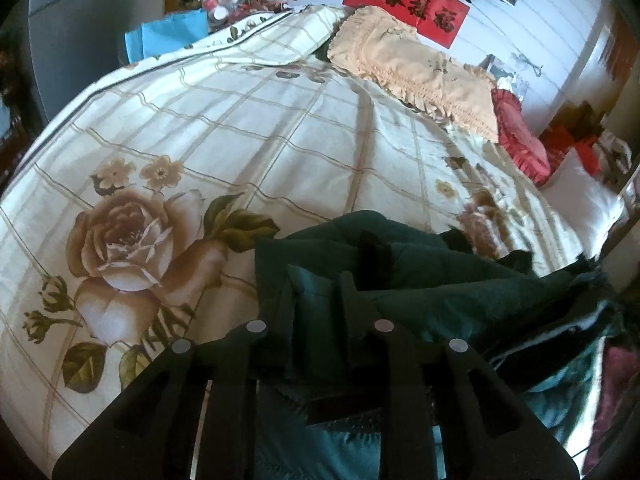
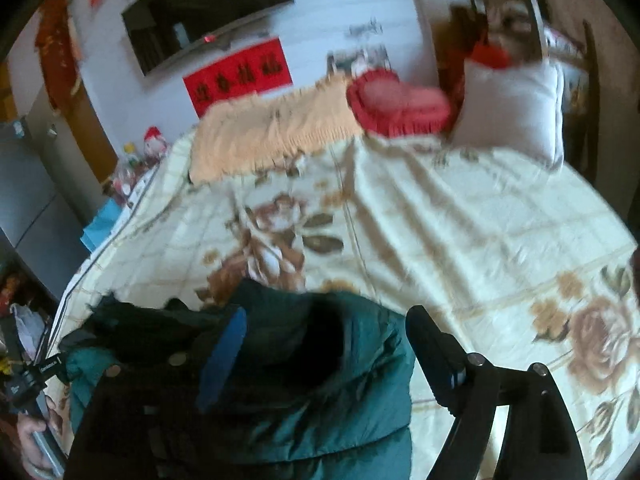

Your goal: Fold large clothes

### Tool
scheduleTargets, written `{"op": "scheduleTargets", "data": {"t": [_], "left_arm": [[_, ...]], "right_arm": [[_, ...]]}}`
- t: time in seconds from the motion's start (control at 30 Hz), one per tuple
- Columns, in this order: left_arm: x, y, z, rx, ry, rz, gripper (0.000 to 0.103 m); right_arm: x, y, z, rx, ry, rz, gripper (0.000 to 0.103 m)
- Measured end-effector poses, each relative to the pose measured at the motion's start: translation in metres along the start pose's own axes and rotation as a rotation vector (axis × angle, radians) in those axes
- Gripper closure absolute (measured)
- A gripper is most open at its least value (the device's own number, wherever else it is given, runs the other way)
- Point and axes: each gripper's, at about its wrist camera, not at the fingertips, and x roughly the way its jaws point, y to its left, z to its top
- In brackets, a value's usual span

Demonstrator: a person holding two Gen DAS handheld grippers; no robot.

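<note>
My left gripper (image 1: 316, 292) pinches a fold of the green jacket (image 2: 320, 380), which lies bunched at the bed's (image 1: 240, 120) near edge, anchoring it. My right gripper (image 2: 324, 344) is spread wide, apparently straddling it without gripping.

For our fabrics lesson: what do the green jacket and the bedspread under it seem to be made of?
Green jacket: likely padded synthetic shell, nylon or polyester; puffy quilted panels with slight sheen.
Bedspread: probably woven cotton or a blend; matt, creased, printed with roses and a grid.
</note>
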Motion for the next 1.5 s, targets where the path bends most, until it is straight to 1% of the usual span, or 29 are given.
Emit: {"op": "scheduleTargets", "data": {"t": [0.13, 0.17, 0.2, 0.23, 0.27, 0.3, 0.37, 0.4, 0.47, 0.57, 0.63, 0.67, 0.8, 0.9, 0.93, 0.97, 1.0, 1.03, 1.13, 1.23, 1.37, 1.43, 1.5], "left_arm": [[-0.014, 0.005, 0.006, -0.027, 0.007, -0.059, 0.073], [-0.018, 0.006, 0.007, -0.035, 0.005, -0.076, 0.069], [-0.023, 0.006, 0.008, -0.039, 0.0, -0.085, 0.06], [-0.029, 0.007, 0.009, -0.042, -0.018, -0.091, 0.053], [-0.037, 0.008, 0.012, -0.046, -0.048, -0.093, 0.04], [-0.048, 0.012, 0.014, -0.061, -0.092, -0.099, 0.034], [-0.062, 0.018, 0.018, -0.089, -0.137, -0.111, 0.034], [-0.066, 0.019, 0.019, -0.092, -0.146, -0.112, 0.034], [-0.072, 0.015, 0.018, -0.071, -0.151, -0.106, 0.033], [-0.072, 0.004, 0.01, -0.038, -0.158, -0.095, 0.034], [-0.063, -0.011, 0.004, 0.006, -0.144, -0.085, 0.033], [-0.058, -0.016, 0.0, 0.023, -0.139, -0.072, 0.033], [-0.018, -0.04, -0.012, 0.101, -0.09, 0.027, 0.033], [0.012, -0.046, -0.014, 0.123, -0.075, 0.086, 0.033], [0.02, -0.045, -0.013, 0.119, -0.069, 0.093, 0.033], [0.027, -0.042, -0.012, 0.112, -0.063, 0.097, 0.03], [0.033, -0.04, -0.009, 0.097, -0.057, 0.101, 0.025], [0.037, -0.038, -0.007, 0.086, -0.055, 0.102, 0.024], [0.049, -0.035, -0.001, 0.068, -0.033, 0.094, 0.022], [0.055, -0.038, 0.001, 0.079, -0.02, 0.108, 0.02], [0.056, -0.04, -0.001, 0.098, -0.023, 0.116, 0.02], [0.056, -0.039, -0.001, 0.096, -0.024, 0.113, 0.02], [0.057, -0.039, -0.001, 0.095, -0.025, 0.113, 0.019]], "right_arm": [[-0.011, 0.015, -0.004, -0.037, -0.001, 0.032, 0.023], [-0.012, 0.02, -0.007, -0.054, 0.0, 0.039, 0.023], [-0.013, 0.029, -0.012, -0.079, 0.001, 0.054, 0.023], [-0.012, 0.035, -0.017, -0.097, 0.004, 0.065, 0.023], [-0.012, 0.042, -0.021, -0.116, 0.008, 0.079, 0.023], [-0.008, 0.054, -0.028, -0.152, 0.022, 0.102, 0.023], [-0.001, 0.072, -0.038, -0.21, 0.046, 0.119, 0.023], [0.004, 0.086, -0.045, -0.253, 0.057, 0.128, 0.023], [0.014, 0.108, -0.053, -0.308, 0.058, 0.131, 0.023], [0.032, 0.132, -0.06, -0.331, 0.059, 0.139, 0.023], [0.047, 0.142, -0.06, -0.318, 0.075, 0.143, 0.024], [0.055, 0.147, -0.06, -0.315, 0.079, 0.136, 0.025], [0.085, 0.164, -0.062, -0.318, 0.106, 0.083, 0.029], [0.104, 0.167, -0.062, -0.326, 0.119, 0.035, 0.029], [0.11, 0.166, -0.061, -0.323, 0.122, 0.024, 0.029], [0.118, 0.165, -0.06, -0.315, 0.134, 0.017, 0.029], [0.122, 0.163, -0.058, -0.307, 0.143, 0.014, 0.029], [0.13, 0.16, -0.057, -0.293, 0.16, 0.01, 0.028], [0.15, 0.155, -0.056, -0.271, 0.202, 0.01, 0.028], [0.16, 0.152, -0.056, -0.251, 0.226, 0.009, 0.028], [0.145, 0.15, -0.048, -0.243, 0.236, 0.025, 0.028], [0.122, 0.139, -0.039, -0.227, 0.178, 0.042, 0.028], [0.103, 0.122, -0.029, -0.22, 0.116, 0.0, 0.028]]}}
